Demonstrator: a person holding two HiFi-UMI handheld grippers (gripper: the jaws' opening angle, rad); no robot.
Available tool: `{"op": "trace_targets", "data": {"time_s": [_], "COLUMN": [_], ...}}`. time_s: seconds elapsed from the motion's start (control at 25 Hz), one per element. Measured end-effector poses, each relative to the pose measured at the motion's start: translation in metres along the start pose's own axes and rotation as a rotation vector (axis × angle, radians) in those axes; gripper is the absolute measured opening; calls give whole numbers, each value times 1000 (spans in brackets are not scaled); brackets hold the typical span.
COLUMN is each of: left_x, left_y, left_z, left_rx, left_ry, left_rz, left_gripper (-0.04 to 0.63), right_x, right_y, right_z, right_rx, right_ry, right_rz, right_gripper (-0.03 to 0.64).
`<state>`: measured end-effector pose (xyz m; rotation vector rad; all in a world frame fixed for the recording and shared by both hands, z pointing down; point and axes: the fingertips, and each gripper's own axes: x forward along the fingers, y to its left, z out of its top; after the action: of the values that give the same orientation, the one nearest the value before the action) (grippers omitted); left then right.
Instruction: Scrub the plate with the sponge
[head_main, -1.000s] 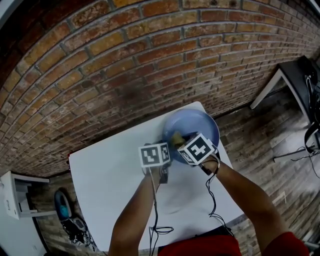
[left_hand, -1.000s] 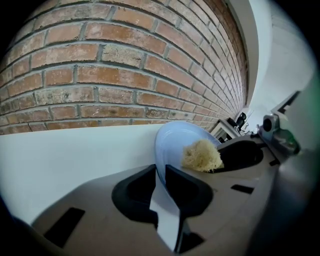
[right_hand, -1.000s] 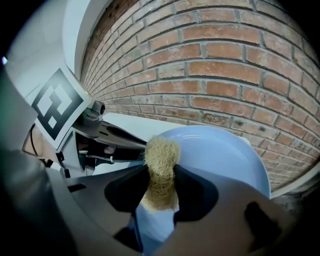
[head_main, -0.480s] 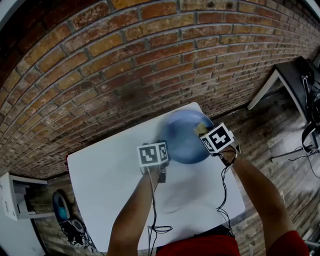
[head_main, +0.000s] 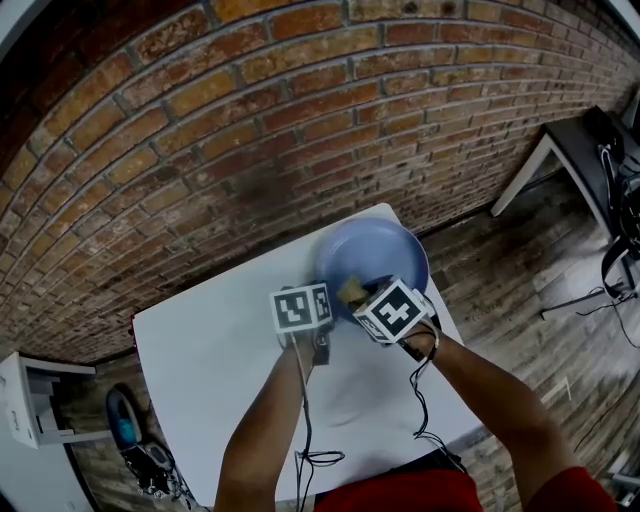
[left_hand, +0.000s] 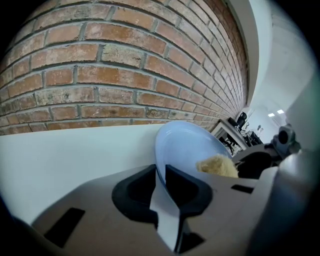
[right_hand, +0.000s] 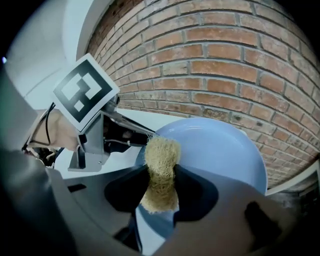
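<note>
- Left gripper (left_hand: 161, 182) is clamped on the rim of the blue plate (left_hand: 190, 150); the thin edge sits squeezed right between its two dark jaws.
- The plate (head_main: 375, 250) is over the far right corner of the white table (head_main: 220, 350), close to the brick wall (head_main: 250, 130). In the left gripper view it looks tilted, its hollow face turned toward the other tool.
- Right gripper (right_hand: 161, 187) is clenched on the sponge (right_hand: 161, 170), a coarse yellow fibrous pad pinched at its middle, with tufts sticking out above and below the jaws.
- The sponge's far end lies against the plate's inner face (right_hand: 220, 150), near the side of the rim where the left gripper bites.
- From the head view, both marker cubes sit side by side at the plate's near edge: the left one (head_main: 302, 308) just off the rim, the right one (head_main: 393, 310) over the dish, with the yellow sponge (head_main: 350, 292) peeking out between them.
- In the left gripper view, the sponge (left_hand: 217, 166) shows as a pale tuft on the plate's right side.
- Both forearms reach in from the near edge of the table, cables trailing back along them.
</note>
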<state>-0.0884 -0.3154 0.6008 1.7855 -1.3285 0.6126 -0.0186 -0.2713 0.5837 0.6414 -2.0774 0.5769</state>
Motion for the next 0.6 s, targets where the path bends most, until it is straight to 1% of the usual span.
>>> {"op": "trace_targets", "data": {"time_s": [0.16, 0.6], "left_x": [1, 2], "left_y": [-1, 0], "left_z": [1, 1], "left_rx": [4, 11], "left_ry": [0, -1], "left_rz": [0, 7], "left_gripper": [67, 67], "right_x": [3, -30], "right_y": [-7, -82], "right_z": [-4, -38], "right_rx": [8, 81], "right_ry": [1, 25], "right_rz": [-10, -137], "right_gripper": [161, 161]}}
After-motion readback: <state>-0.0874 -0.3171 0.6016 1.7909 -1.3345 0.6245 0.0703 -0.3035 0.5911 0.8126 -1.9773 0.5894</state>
